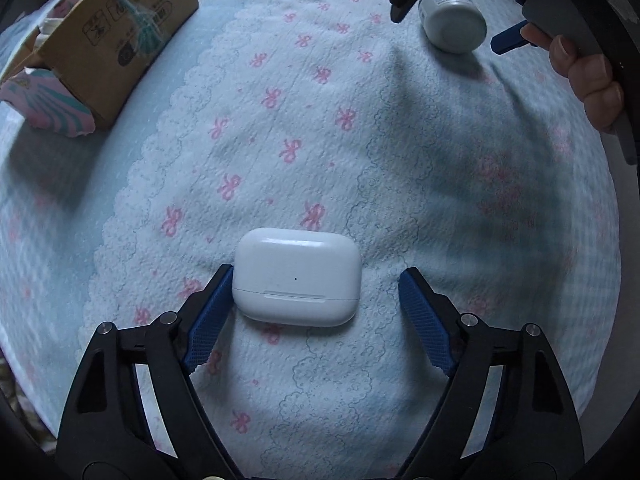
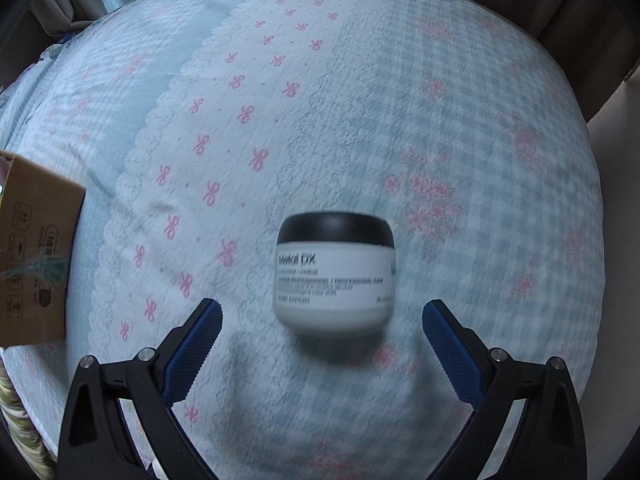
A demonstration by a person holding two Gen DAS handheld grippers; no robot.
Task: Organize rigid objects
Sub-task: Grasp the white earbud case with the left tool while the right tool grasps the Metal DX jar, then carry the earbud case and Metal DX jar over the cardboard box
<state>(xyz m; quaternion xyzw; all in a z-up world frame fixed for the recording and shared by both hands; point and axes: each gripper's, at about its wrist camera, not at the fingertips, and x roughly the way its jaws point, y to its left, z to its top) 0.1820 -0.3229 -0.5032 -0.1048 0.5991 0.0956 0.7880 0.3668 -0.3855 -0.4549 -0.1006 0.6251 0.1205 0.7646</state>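
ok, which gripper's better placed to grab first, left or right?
Left, probably. The left gripper is open with the earbud case between its fingers, one pad apparently touching it. The right gripper is open too, but the jar sits just beyond its fingertips.

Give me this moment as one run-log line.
left hand-held gripper: open, straddling white earbud case | right hand-held gripper: open, nearing cream jar | cardboard box: far left
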